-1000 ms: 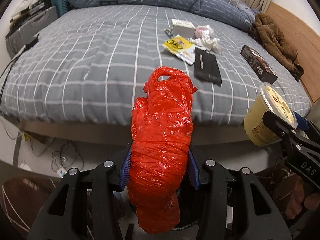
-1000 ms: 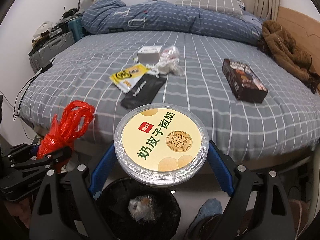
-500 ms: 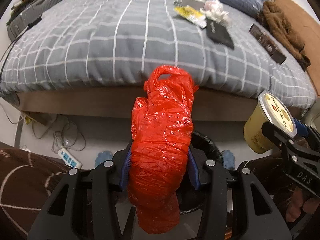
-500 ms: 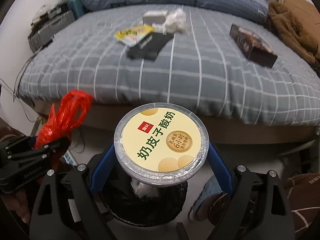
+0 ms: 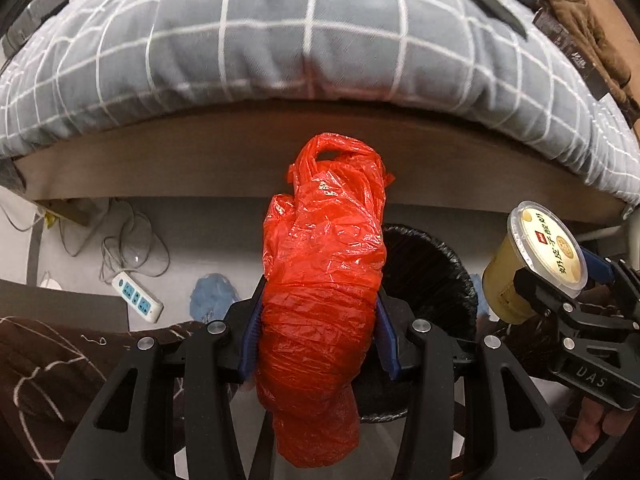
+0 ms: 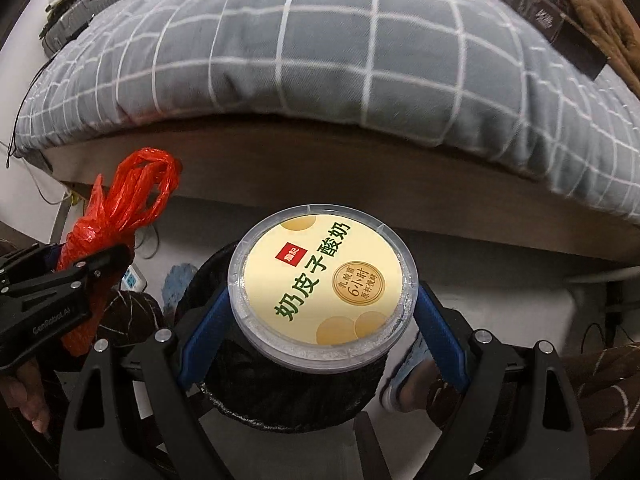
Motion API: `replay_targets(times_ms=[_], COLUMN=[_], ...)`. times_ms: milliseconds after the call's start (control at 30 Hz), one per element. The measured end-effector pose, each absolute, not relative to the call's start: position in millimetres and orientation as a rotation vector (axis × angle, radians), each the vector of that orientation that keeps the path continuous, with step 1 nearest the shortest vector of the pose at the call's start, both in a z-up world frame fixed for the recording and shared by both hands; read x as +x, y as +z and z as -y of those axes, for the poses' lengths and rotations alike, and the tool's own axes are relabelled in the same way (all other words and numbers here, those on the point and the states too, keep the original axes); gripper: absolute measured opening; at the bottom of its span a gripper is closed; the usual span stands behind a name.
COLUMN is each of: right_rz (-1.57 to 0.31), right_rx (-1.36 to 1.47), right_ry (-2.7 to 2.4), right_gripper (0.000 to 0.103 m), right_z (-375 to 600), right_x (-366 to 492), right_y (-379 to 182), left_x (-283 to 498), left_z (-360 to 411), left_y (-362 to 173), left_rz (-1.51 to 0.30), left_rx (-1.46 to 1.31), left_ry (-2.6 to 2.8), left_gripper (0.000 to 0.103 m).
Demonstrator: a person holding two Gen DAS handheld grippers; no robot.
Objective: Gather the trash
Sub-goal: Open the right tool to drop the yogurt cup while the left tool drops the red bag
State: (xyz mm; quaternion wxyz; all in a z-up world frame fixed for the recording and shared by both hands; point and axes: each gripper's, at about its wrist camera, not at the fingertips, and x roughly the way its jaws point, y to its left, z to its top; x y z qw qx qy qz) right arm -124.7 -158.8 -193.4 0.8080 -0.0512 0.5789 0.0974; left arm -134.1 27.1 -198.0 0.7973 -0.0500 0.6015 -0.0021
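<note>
Left wrist view: the left gripper [image 5: 318, 332] has its blue-padded fingers [image 5: 251, 336] partly closed, pinching a crumpled red plastic bag [image 5: 324, 292] at mid-length. The bag hangs directly over a round bin lined with black plastic [image 5: 436, 272] on the floor beside the grey checked bed [image 5: 312, 32], evidently positioned for dropping. A white power strip [image 5: 138, 297] lies on the floor to the left.

Right wrist view: the right gripper [image 6: 322, 320] has its fingers [image 6: 202, 326] spread wide and clamped on a round, pale yellow, foil-lidded yoghurt cup [image 6: 322, 288], held lid towards the camera above the same bin [image 6: 280, 392]. Both items appear staged for release.
</note>
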Motion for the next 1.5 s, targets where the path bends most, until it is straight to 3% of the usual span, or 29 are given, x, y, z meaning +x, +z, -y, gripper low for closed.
replay_targets(times_ms=[300,367,433,1233,1400,1500], right_rz=[-1.272,-1.277,-1.264,-1.269,-1.262,-1.255], right_rx=[-0.137,-0.149,-0.155,-0.06,-0.05,-0.054], right_ry=[0.255,0.252,0.235,0.023,0.015,0.015], right_gripper=[0.086,0.094,0.095,0.095,0.095,0.095], right_z=[138,138,141,238,238,237], right_x=[-125,-124,-124,-131,-128,-127], right_y=[-208,-212,-214,-219,-216,-214], left_x=[-138,-137,-136,-130,-130,-129], left_z=[-32,-30,-28,49,52,52], left_y=[-203,-203,-204,-243,-240,-237], left_rz=[-1.312,-1.315,-1.319,-1.388,-1.354,-1.341], left_rx=[-0.11,-0.107,-0.102,-0.002,0.039,0.046], left_ry=[0.01,0.005,-0.002,-0.177,-0.161,-0.145], left_gripper=[0.046,0.046,0.046,0.046,0.053,0.067])
